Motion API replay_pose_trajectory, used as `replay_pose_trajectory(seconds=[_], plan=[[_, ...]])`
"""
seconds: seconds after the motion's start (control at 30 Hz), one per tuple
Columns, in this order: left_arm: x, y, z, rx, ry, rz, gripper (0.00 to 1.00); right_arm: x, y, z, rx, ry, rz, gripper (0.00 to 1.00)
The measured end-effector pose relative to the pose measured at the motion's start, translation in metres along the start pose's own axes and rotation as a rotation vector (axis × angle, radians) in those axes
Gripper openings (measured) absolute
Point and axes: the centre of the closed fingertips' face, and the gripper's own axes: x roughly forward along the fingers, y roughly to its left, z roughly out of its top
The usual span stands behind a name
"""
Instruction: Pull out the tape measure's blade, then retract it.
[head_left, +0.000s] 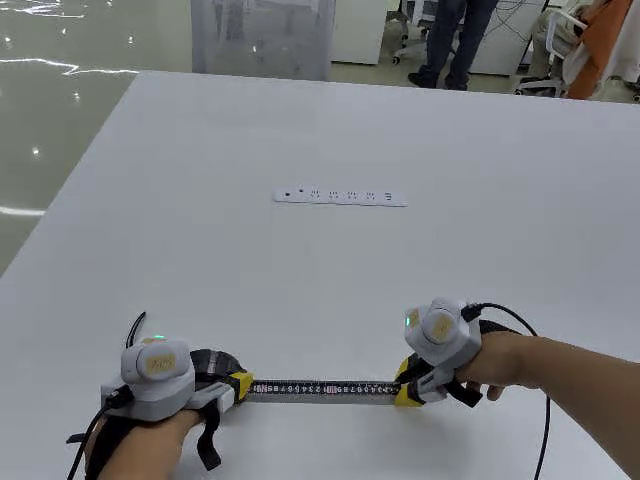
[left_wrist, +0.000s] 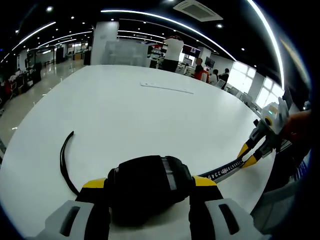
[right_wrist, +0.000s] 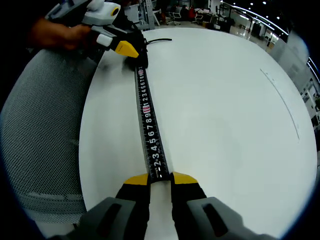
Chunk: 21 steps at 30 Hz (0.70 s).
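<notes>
**Head view:** Left tongs (head_left: 238, 385) at 7 o'clock on the white worktop (head_left: 180, 200), clamped on the black rounded tape measure case (head_left: 215, 364), which sits on the worktop. Dark numbered blade (head_left: 320, 388) is pulled out and runs straight from the case toward 3 o'clock, low over the surface. Right tongs (head_left: 408, 388) at 5 o'clock are closed on its far end. Long white power strip (head_left: 340, 197) lies well apart, just above centre. A person's legs (head_left: 450, 40) stand beyond the worktop at 1 o'clock.

**Left gripper view:** 2 yellow-tipped jaws rise from 6 o'clock, 1 each side of the case (left_wrist: 147, 187), pressed against it. Blade (left_wrist: 225, 173) leaves the case toward 3 o'clock and reaches the right tongs (left_wrist: 247, 156). Thin black cord (left_wrist: 63, 160) curves on the worktop at 8 o'clock. Power strip (left_wrist: 167, 88) at 12.

**Right gripper view:** Right tongs (right_wrist: 160, 177) at 6 o'clock, tips pinched on the blade's end by the 1-2 marks. Blade (right_wrist: 147, 115) runs toward 11 o'clock to the left tongs (right_wrist: 127, 50). Grey mesh chair back (right_wrist: 40, 140) at 9 o'clock, beside the worktop edge.
</notes>
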Motion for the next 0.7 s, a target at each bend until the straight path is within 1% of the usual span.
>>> replay_pose_trajectory(seconds=[0.23, 0.7], plan=[[0.000, 0.000, 0.000, -0.002, -0.001, 0.000, 0.60, 0.001, 0.000, 0.002, -0.004, -0.004, -0.006, 0.14], [0.000, -0.001, 0.000, 0.002, 0.000, -0.001, 0.60, 0.006, 0.001, 0.012, -0.018, -0.010, -0.010, 0.14]])
